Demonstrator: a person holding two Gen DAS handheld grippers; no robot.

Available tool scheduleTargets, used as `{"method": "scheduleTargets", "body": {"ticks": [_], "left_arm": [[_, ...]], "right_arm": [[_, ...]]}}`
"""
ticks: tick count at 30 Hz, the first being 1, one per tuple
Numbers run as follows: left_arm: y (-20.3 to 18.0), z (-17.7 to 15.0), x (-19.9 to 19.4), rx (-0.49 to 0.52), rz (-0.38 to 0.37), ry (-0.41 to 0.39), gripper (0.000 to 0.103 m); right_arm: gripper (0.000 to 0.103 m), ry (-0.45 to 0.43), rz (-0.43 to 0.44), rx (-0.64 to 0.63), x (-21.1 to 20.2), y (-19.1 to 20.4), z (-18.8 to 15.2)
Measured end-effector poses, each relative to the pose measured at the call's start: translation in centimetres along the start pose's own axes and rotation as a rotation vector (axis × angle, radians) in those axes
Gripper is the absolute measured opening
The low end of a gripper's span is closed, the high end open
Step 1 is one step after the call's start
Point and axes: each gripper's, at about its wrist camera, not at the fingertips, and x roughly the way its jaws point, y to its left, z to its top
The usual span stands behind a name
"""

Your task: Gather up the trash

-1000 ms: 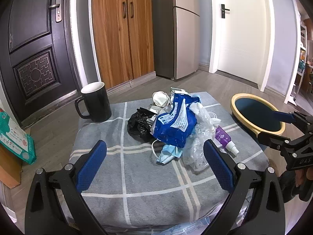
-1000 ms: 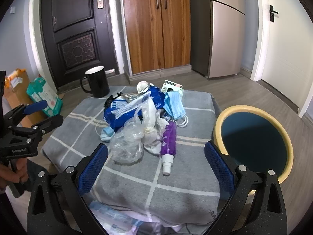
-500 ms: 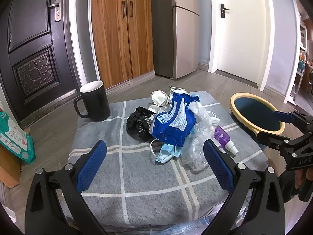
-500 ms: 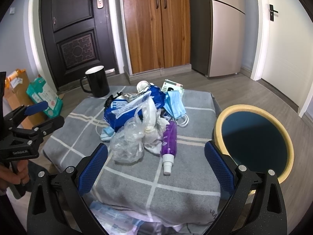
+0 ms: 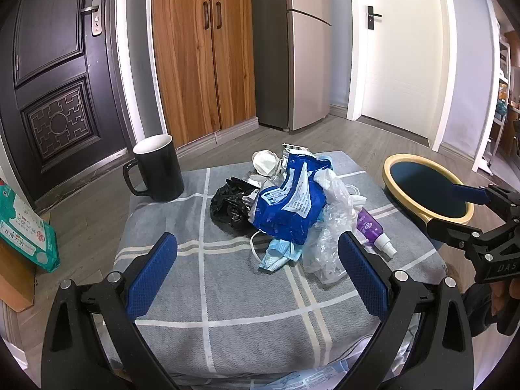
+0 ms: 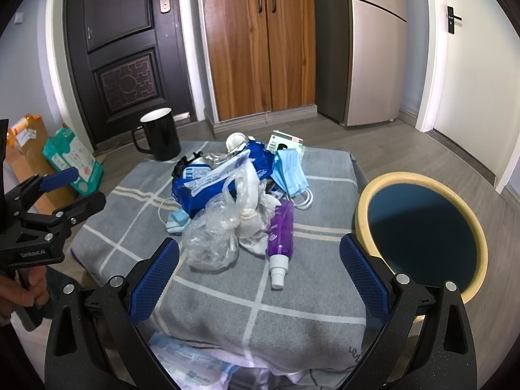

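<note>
Both the left gripper [image 5: 256,271] and right gripper [image 6: 258,271] hang wide open and empty over the grey checked tabletop [image 5: 227,292], trash pile [image 5: 286,208] at twelve o'clock.

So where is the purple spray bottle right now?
The purple spray bottle lies on the grey checked cloth at the trash pile's right edge, beside the clear plastic bag, nozzle pointing toward the right wrist camera.

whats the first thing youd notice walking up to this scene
A heap of trash in the middle of the grey checked cloth: a blue plastic package, crumpled clear bags and a purple spray bottle lying at its right edge. A black mug stands apart at the far left corner, and a round blue bin with a yellow rim waits to the right.
</note>
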Motion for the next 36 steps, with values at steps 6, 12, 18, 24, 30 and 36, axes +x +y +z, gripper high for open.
{"method": "scheduleTargets", "body": {"ticks": [6,12,18,24,30,36], "left_arm": [[0.2,0.1,0.1,-0.003,0.002,0.009,0.097],[0.3,0.1,0.2,-0.007,-0.018,0.008,0.097],[0.5,0.2,0.4,-0.011,-0.009,0.010,0.097],[0.6,0.1,0.6,-0.016,-0.010,0.023,0.097],[0.8,0.2,0.5,-0.028,-0.018,0.020,0.097],[1.0,0.3,0.6,-0.032,-0.016,0.026,0.097]], "right_arm": [[0.098,0.006,0.000,0.009,0.0,0.0,-0.1],[0.098,0.014,-0.005,0.020,0.0,-0.2,-0.1],[0.098,0.023,-0.006,0.030,0.1,-0.4,0.1],[0.098,0.027,-0.005,0.030,0.1,-0.4,0.2],[0.098,0.025,-0.007,0.031,0.0,-0.4,0.3],[0.098,0.016,-0.012,0.041,-0.2,-0.8,0.6]]}}
